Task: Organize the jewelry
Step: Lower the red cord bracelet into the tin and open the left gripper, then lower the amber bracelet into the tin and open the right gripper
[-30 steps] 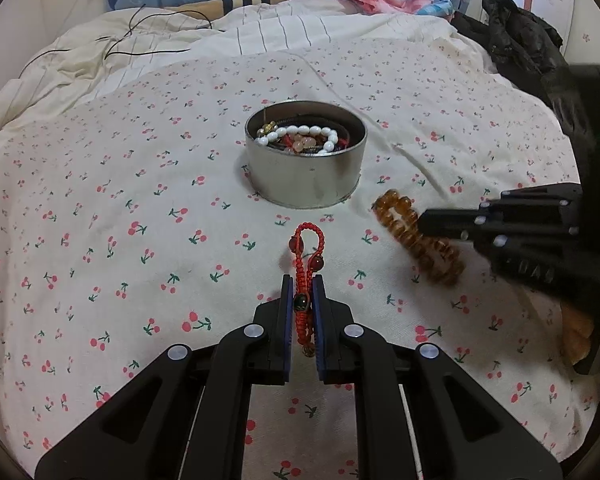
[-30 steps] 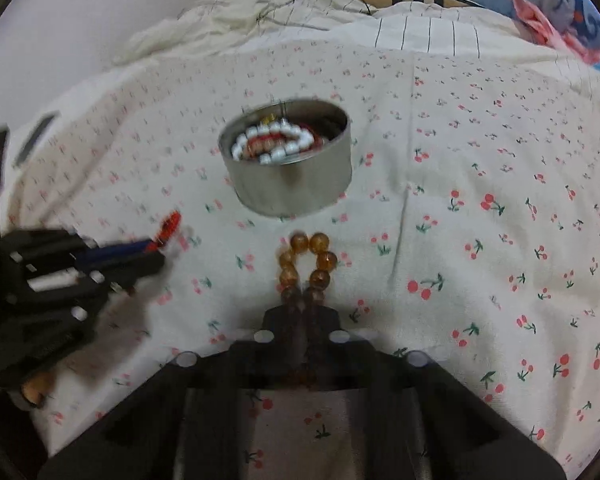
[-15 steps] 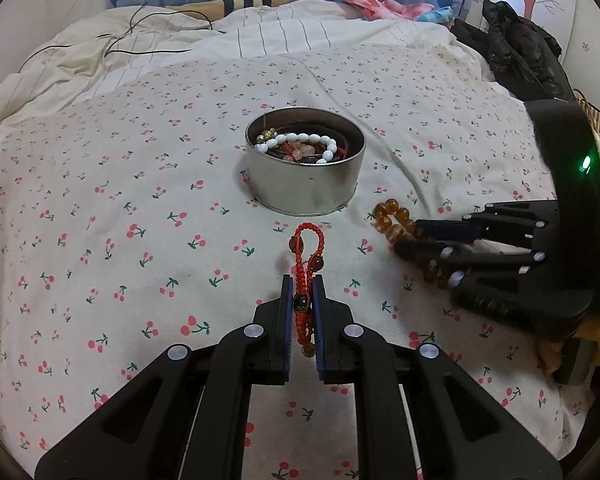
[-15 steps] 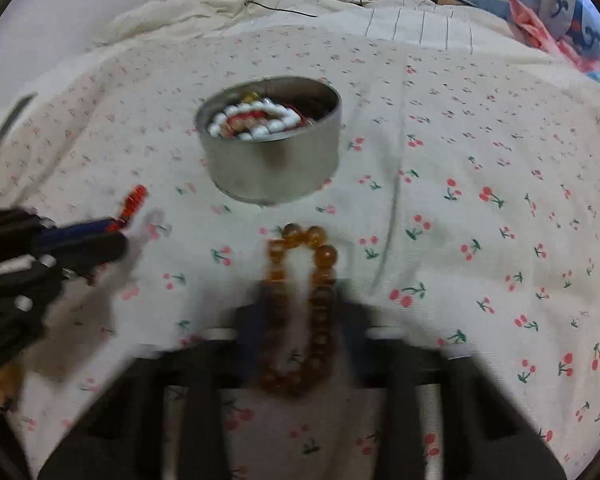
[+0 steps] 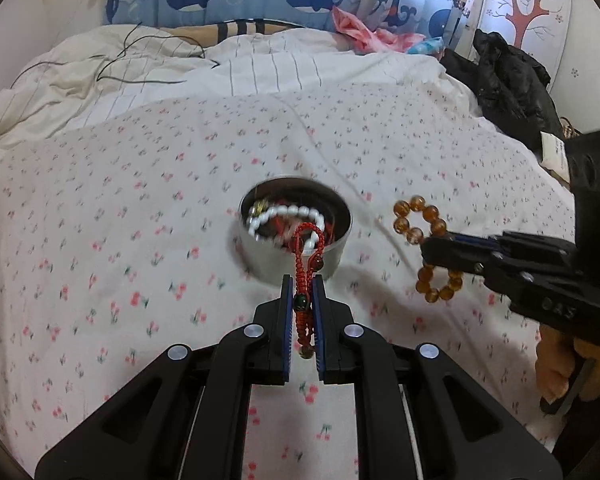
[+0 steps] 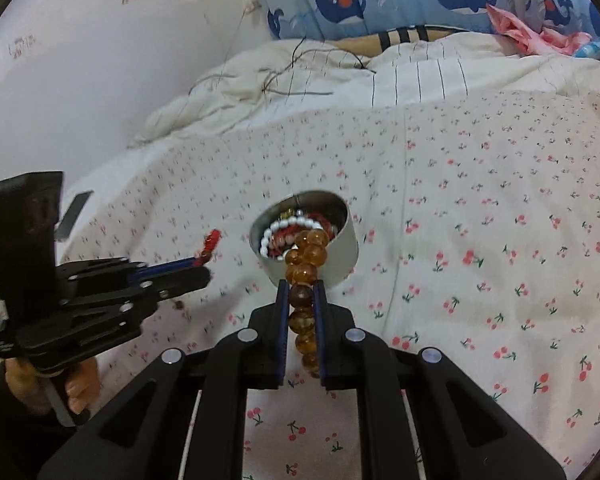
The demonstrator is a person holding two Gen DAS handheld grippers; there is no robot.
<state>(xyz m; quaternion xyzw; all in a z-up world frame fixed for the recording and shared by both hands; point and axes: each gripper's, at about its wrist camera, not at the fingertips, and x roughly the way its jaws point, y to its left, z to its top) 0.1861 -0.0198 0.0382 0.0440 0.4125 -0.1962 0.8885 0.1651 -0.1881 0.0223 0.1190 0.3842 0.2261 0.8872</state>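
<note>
the left hand-held gripper [image 5: 301,312] pinches a red braided bracelet [image 5: 306,264]; the right hand-held gripper [image 6: 301,312] clamps an amber bead bracelet [image 6: 305,280], both raised above the bed [image 5: 100,208] near the metal tin [image 5: 336,252].

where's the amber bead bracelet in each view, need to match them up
Left wrist view: the amber bead bracelet hangs at right of centre, clamped in the right tool above the cherry-print sheet.
Right wrist view: the bracelet runs up the centre between that tool's own fingers, its top overlapping the tin.
Shared landmark: the round metal tin with the white bead bracelet inside.
</note>
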